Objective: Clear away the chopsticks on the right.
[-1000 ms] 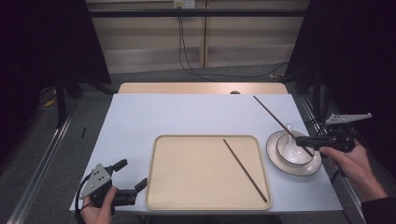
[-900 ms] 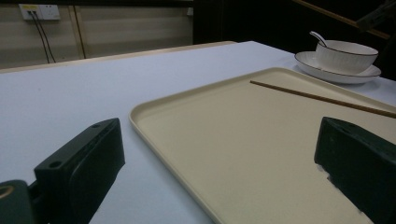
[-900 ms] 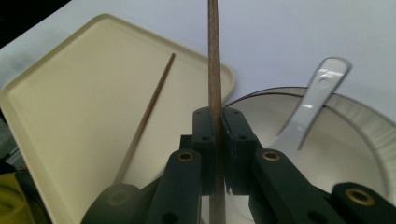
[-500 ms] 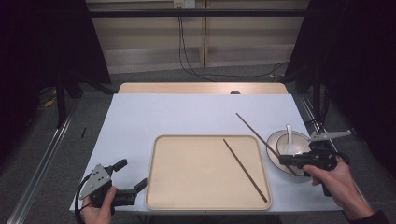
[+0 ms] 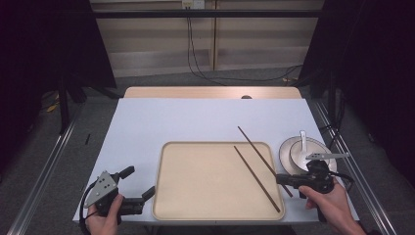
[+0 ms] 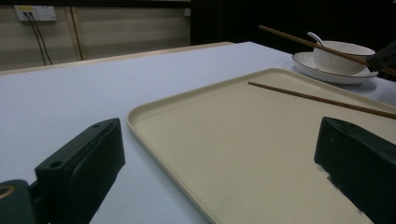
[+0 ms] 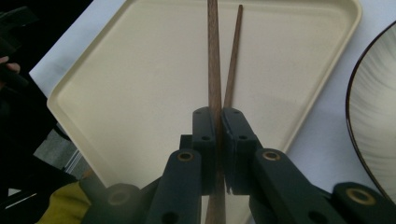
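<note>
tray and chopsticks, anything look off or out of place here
Nothing is spilled or broken. The pair is split: one chopstick lies in the tray, while the second chopstick is clamped in the right tongs, raised over the tray's right rim. The bowl sits upright on its plate.

The held chopstick (image 7: 214, 60) runs off the right gripper view's top edge.

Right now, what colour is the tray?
Pale cream-beige tray, plain; clearest in the high view.
</note>
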`<state>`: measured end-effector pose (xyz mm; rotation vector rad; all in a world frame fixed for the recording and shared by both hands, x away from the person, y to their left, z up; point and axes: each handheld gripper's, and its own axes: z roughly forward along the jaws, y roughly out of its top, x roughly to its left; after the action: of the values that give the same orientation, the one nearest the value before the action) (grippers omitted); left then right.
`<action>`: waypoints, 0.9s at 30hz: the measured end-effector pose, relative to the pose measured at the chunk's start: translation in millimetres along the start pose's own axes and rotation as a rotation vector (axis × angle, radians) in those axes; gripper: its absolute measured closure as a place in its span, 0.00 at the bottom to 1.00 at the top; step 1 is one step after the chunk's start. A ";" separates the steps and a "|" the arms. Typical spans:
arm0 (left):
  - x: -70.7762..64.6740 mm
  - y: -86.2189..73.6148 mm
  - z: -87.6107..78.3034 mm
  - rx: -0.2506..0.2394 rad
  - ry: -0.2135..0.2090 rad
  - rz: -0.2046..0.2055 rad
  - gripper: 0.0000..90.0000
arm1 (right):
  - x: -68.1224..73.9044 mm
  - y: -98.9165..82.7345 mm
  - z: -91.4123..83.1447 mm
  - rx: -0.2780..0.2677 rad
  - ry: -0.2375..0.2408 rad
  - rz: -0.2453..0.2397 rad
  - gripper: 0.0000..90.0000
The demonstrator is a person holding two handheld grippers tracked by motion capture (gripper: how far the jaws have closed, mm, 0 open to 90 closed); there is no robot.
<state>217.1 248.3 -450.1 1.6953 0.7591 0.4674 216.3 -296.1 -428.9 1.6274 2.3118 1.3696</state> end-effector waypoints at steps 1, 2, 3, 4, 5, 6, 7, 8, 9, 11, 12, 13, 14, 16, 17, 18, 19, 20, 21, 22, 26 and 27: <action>0.0 0.0 0.0 0.000 0.000 0.001 0.02 | 1.2 -1.7 2.1 -0.001 -0.008 0.015 0.94; -0.2 0.1 -0.1 0.000 0.000 0.001 0.02 | 2.1 -3.4 4.0 0.001 -0.008 0.025 0.94; -0.1 0.1 -0.1 0.001 0.000 0.002 0.02 | 3.2 -5.1 6.2 0.005 -0.012 0.029 0.94; -0.2 0.0 0.0 0.000 0.000 0.001 0.02 | 4.8 -7.0 8.7 0.010 -0.014 0.041 0.94; -0.2 0.0 0.1 0.001 0.001 0.000 0.02 | 5.6 -9.6 11.1 0.014 0.013 0.077 0.94; -0.2 0.1 0.1 -0.001 -0.002 0.002 0.02 | 5.8 -12.8 13.9 0.024 0.037 0.113 0.94; -0.2 0.2 0.0 -0.001 -0.001 0.004 0.02 | 6.6 -15.6 17.5 0.039 0.024 0.110 0.94; -0.2 0.1 0.1 0.000 -0.001 0.003 0.02 | 7.2 -18.5 20.9 0.049 0.007 0.118 0.94; -0.1 -0.1 0.4 -0.001 -0.002 -0.001 0.02 | 6.6 -20.6 23.9 0.066 0.010 0.135 0.94; 0.0 -0.1 0.1 0.000 -0.001 -0.001 0.02 | 7.9 -22.8 28.7 0.076 0.000 0.136 0.94; 0.1 -0.1 0.1 0.001 -0.002 0.000 0.02 | 8.8 -23.4 30.1 0.081 0.006 0.144 0.94; 0.1 -0.2 0.1 0.000 0.000 -0.002 0.02 | 10.0 -24.3 31.5 0.083 0.006 0.151 0.94; 0.2 -0.1 0.1 0.000 0.000 -0.002 0.02 | 10.6 -25.7 33.0 0.084 -0.001 0.155 0.94; 0.1 -0.1 0.2 0.001 0.000 -0.002 0.02 | 11.3 -28.5 37.1 0.101 -0.014 0.153 0.94; 0.0 0.0 0.0 -0.001 0.001 0.000 0.02 | 11.4 -29.1 38.7 0.108 -0.015 0.153 0.94; -0.1 0.1 -0.2 -0.001 0.000 0.000 0.02 | 11.7 -29.1 39.7 0.113 -0.015 0.155 0.94; -0.2 0.1 -0.2 -0.003 0.002 0.001 0.02 | 11.6 -29.3 40.4 0.113 -0.020 0.151 0.94; -0.2 0.1 -0.1 -0.003 0.001 -0.001 0.02 | 11.6 -29.7 41.3 0.118 -0.026 0.148 0.94; 0.0 0.0 0.1 -0.002 0.001 -0.002 0.02 | 11.5 -30.5 43.1 0.126 -0.036 0.147 0.94; 0.1 -0.1 0.2 -0.001 0.001 -0.002 0.02 | 11.3 -31.1 44.4 0.134 -0.035 0.144 0.94; 0.2 -0.2 0.3 -0.001 0.001 -0.005 0.02 | 12.1 -31.9 47.1 0.145 -0.039 0.151 0.94; 0.3 -0.2 0.3 -0.001 0.001 -0.005 0.02 | 12.2 -32.4 47.2 0.141 -0.040 0.146 0.93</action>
<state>217.4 248.3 -450.4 1.6916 0.7634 0.4647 207.3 -259.2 -473.4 1.8795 2.3586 1.2087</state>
